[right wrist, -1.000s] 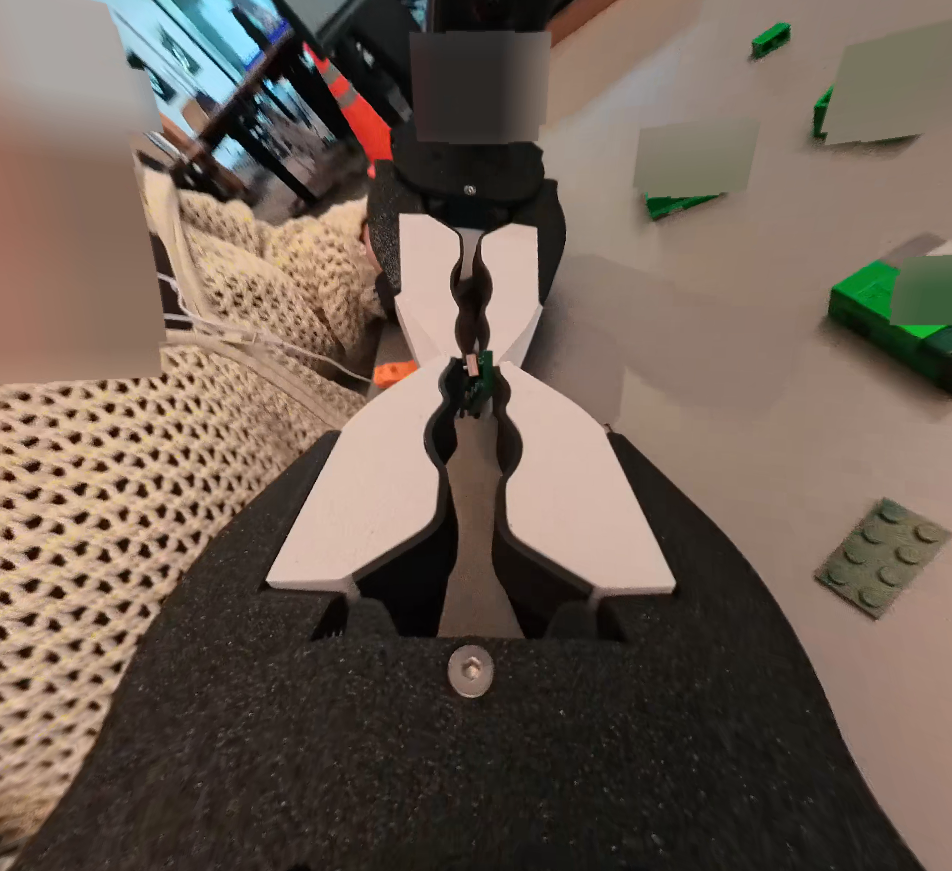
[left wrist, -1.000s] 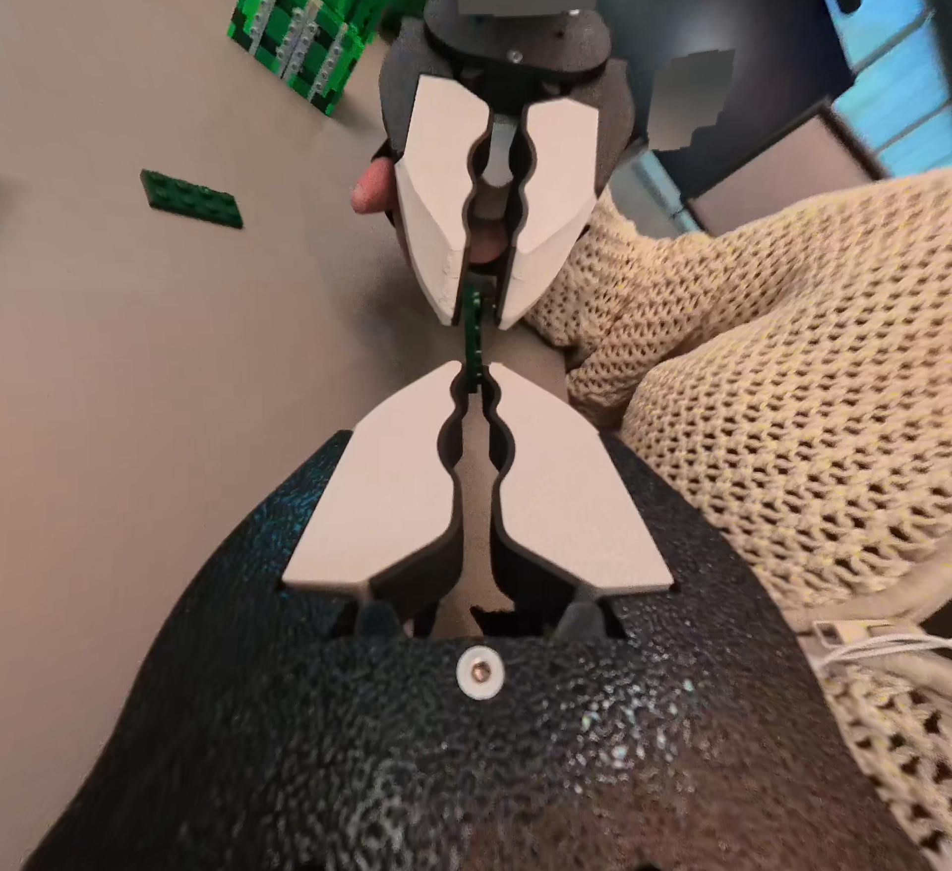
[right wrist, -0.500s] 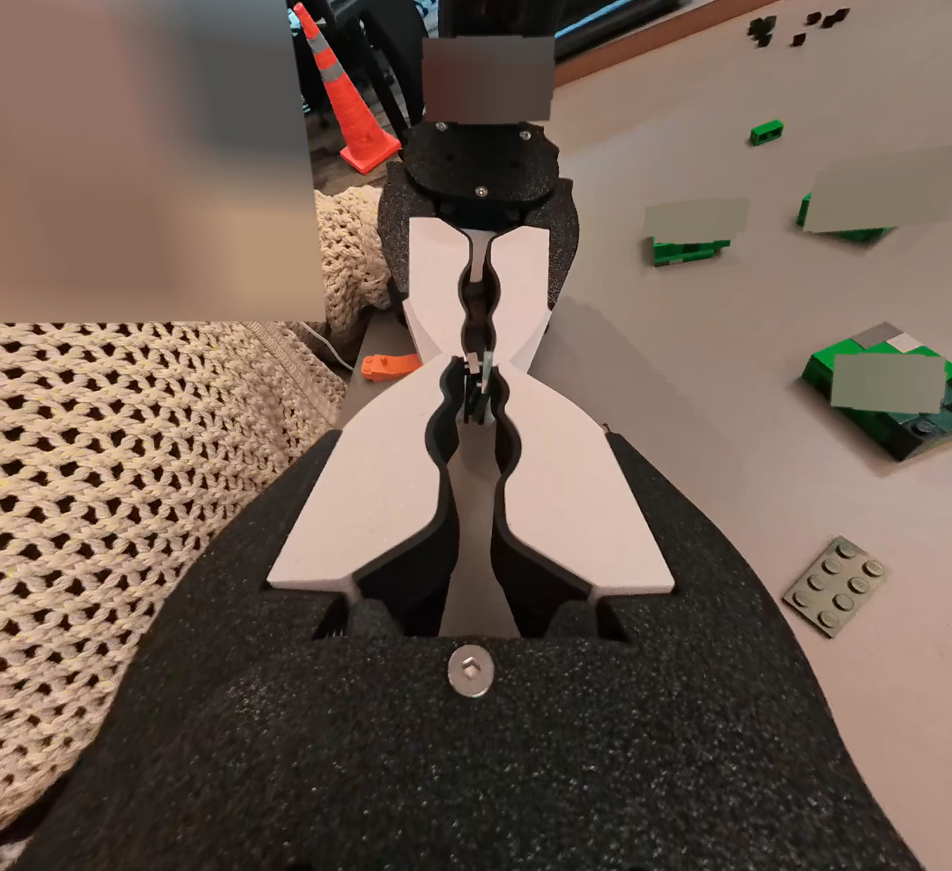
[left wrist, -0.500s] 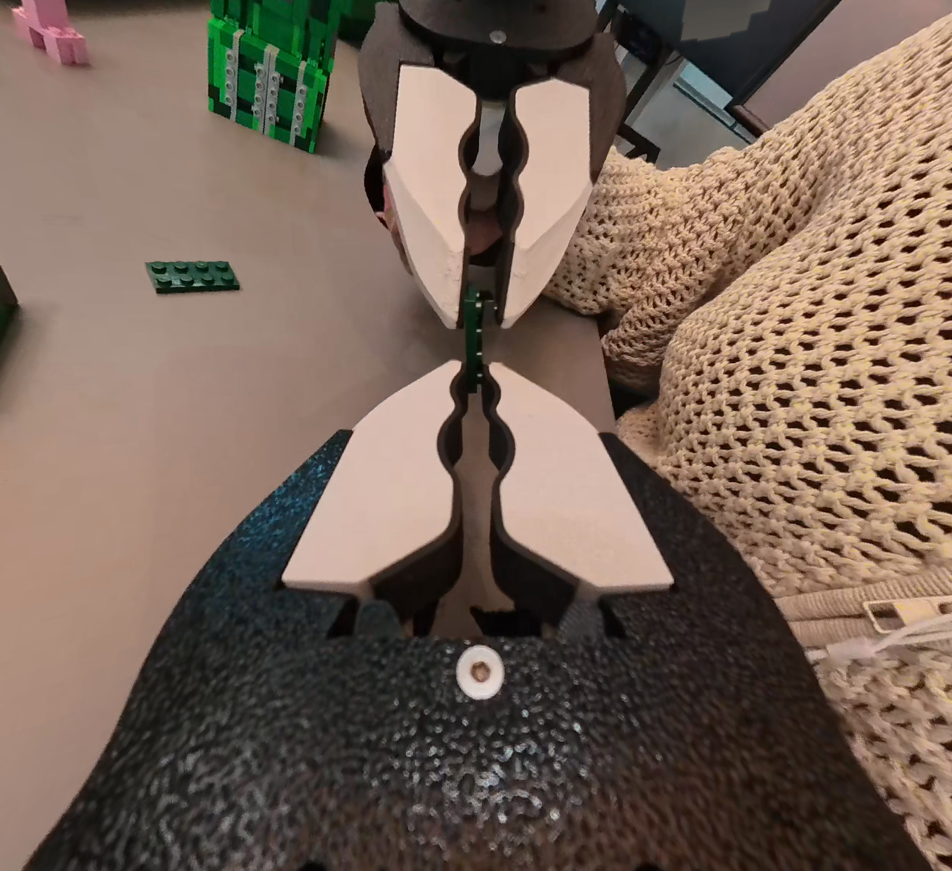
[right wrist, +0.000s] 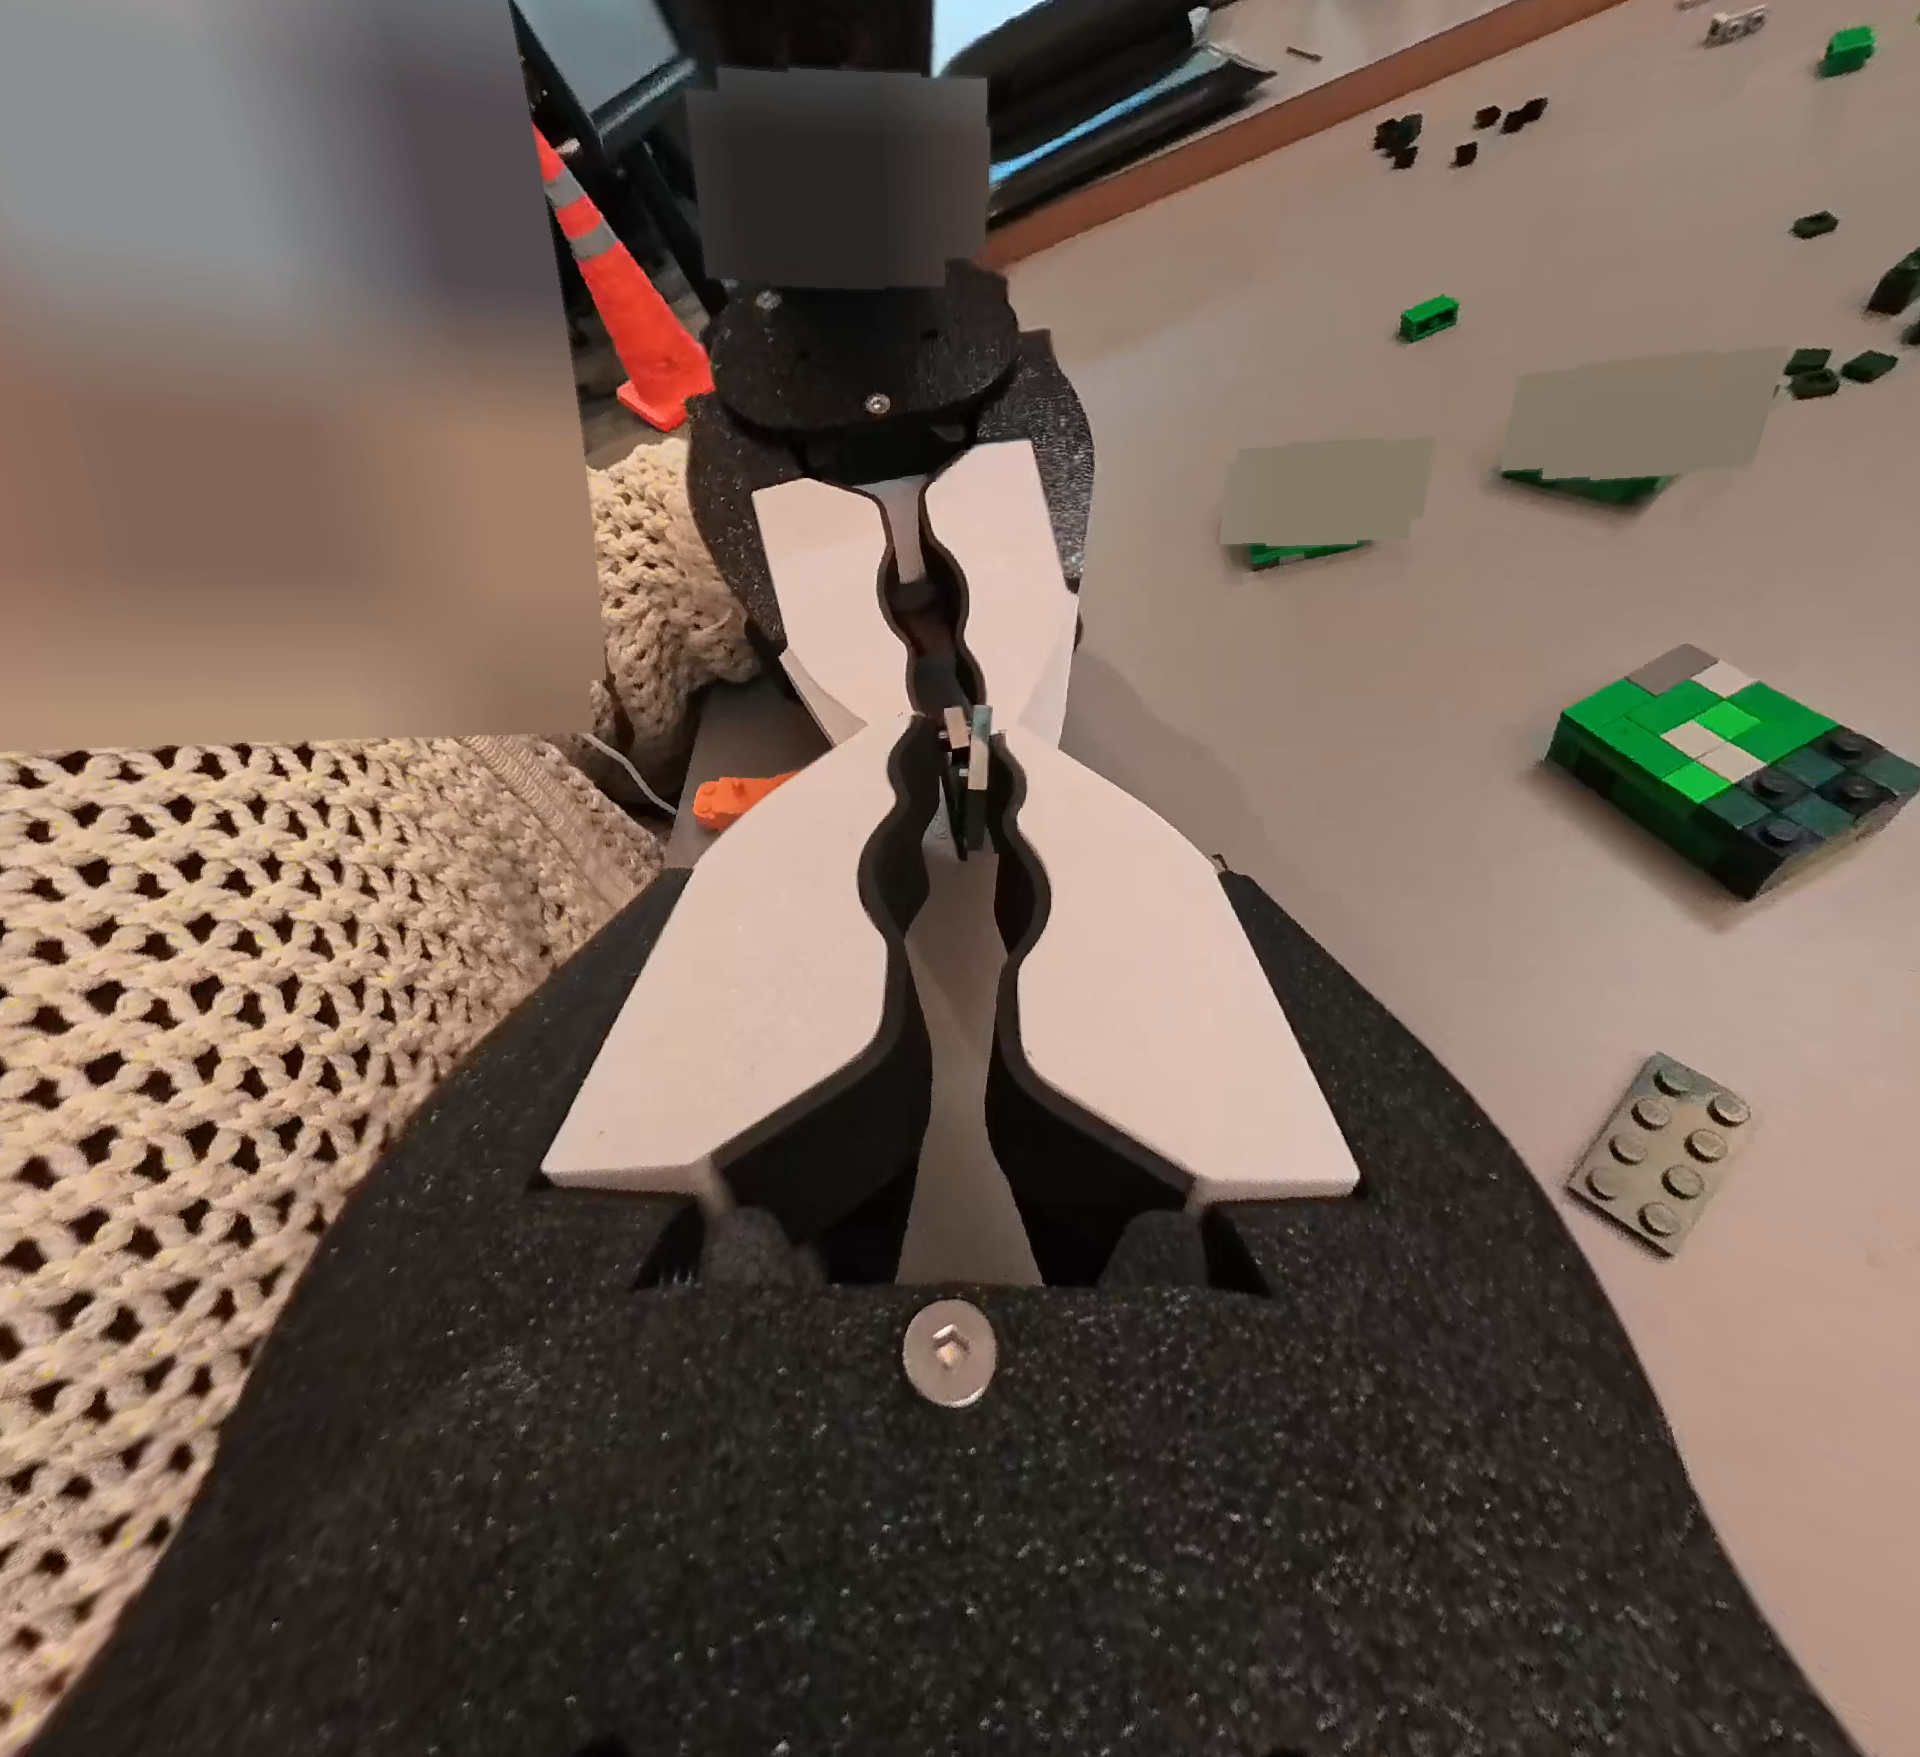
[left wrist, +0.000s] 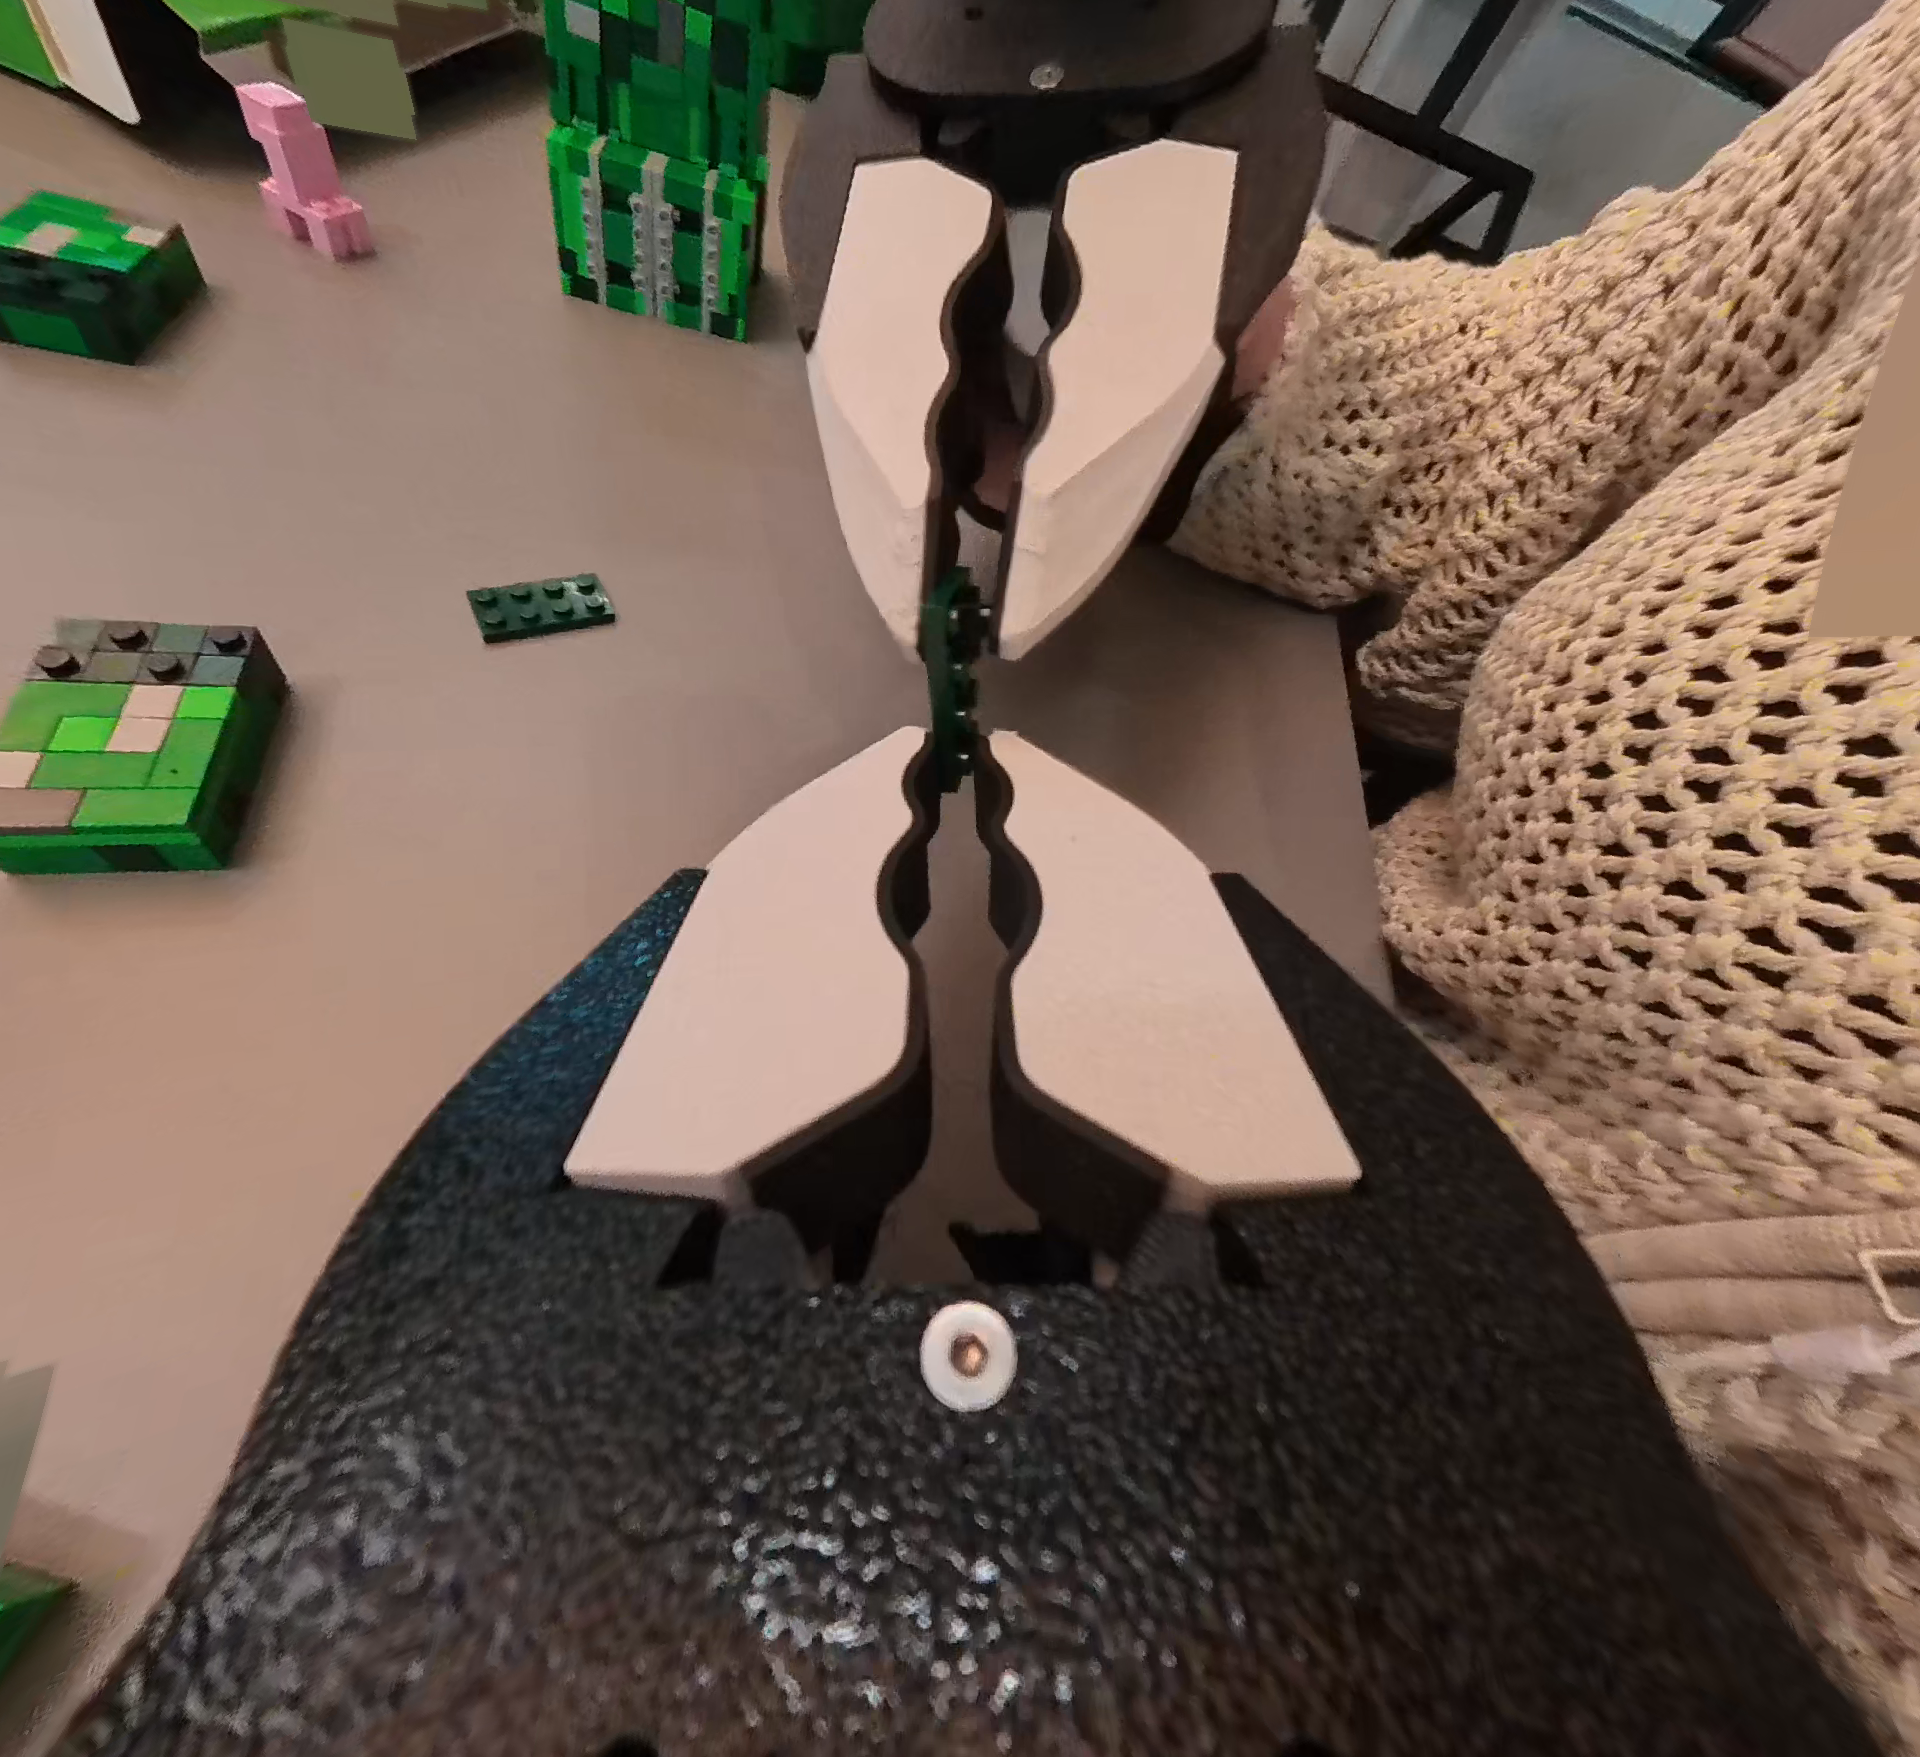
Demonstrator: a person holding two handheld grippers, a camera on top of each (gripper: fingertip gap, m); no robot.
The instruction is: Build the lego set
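Right now my left gripper [left wrist: 954,757] is closed on one end of a thin dark green lego plate [left wrist: 954,684], held edge-on with its studs facing right, and my right gripper [left wrist: 958,637], pointing back at me tip to tip, pinches the other end of the same plate. From the right wrist view the same meeting shows the other way round: my right gripper [right wrist: 961,777] is clamped on the plate [right wrist: 964,798], which carries a small pale piece on its upper edge, while the left gripper [right wrist: 940,720] grips it from the far side. Both pairs of fingers are nearly together, with only the plate's thickness between them, and the plate hangs in the air above the grey table [left wrist: 312,481]. My cream knitted sleeve [left wrist: 1662,772] fills the side nearest my body in both views. Out on the table, another dark green plate [left wrist: 540,608] lies flat just left of the grippers, and a green, grey and white tiled block [left wrist: 125,751] sits farther left. Behind them stands a tall green blocky figure [left wrist: 665,97], with a small pink figure [left wrist: 301,169] near it. In the right wrist view a second tiled green block [right wrist: 1735,767] rests well to the right, a grey-green studded plate [right wrist: 1662,1151] lies nearer me, and small green and dark pieces [right wrist: 1429,317] are scattered toward the far edge. An orange traffic cone [right wrist: 623,294] stands on the floor beyond the table.
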